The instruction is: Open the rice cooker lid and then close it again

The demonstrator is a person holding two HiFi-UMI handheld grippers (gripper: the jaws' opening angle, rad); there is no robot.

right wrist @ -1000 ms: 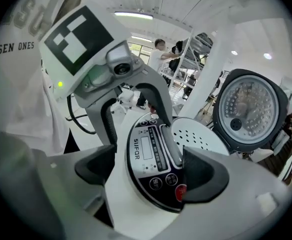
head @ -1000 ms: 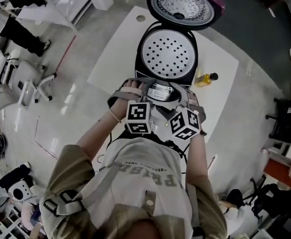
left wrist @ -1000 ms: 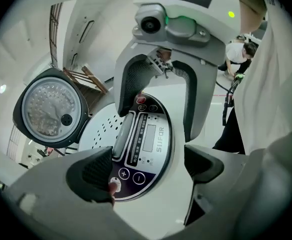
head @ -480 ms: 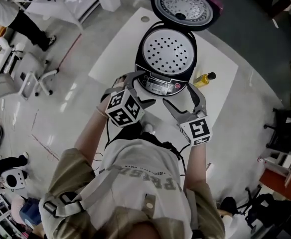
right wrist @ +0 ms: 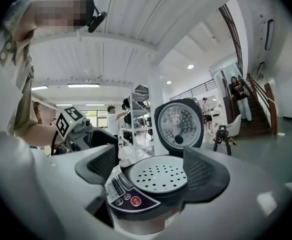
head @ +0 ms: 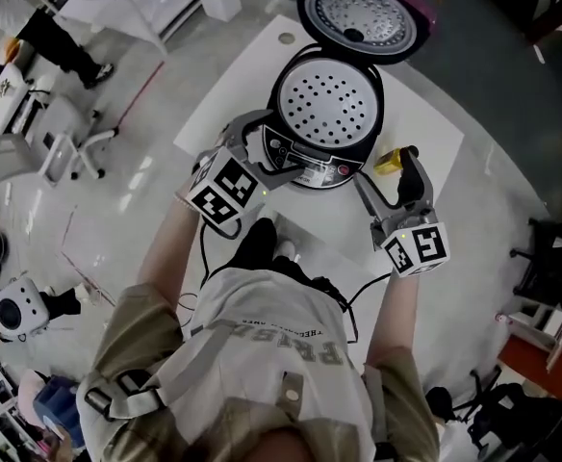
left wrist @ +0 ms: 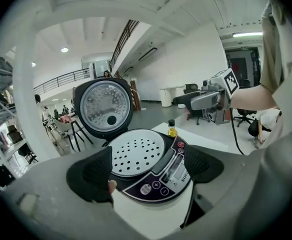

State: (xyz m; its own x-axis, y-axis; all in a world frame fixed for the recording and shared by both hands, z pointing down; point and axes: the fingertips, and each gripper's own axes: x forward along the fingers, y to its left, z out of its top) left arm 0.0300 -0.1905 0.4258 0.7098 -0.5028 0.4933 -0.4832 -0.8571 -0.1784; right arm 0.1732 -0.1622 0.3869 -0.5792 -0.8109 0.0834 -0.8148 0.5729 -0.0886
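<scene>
Left gripper (head: pixel 260 147) hovers at the cooker's front-left, jaws spread, gripping nothing; the black rice cooker (head: pixel 305 157) stands on the white table (head: pixel 252 75), lid (head: pixel 363 14) tipped fully back — perforated white plate (head: pixel 331 102) exposed; right gripper (head: pixel 392 176) — jaws likewise spread, empty — hangs just beside it.

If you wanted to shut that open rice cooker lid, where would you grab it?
Probably the free top rim of the lid, reached from above. It stands upright, hinged at the back of the rice cooker, so pushing that edge swings it down.
</scene>
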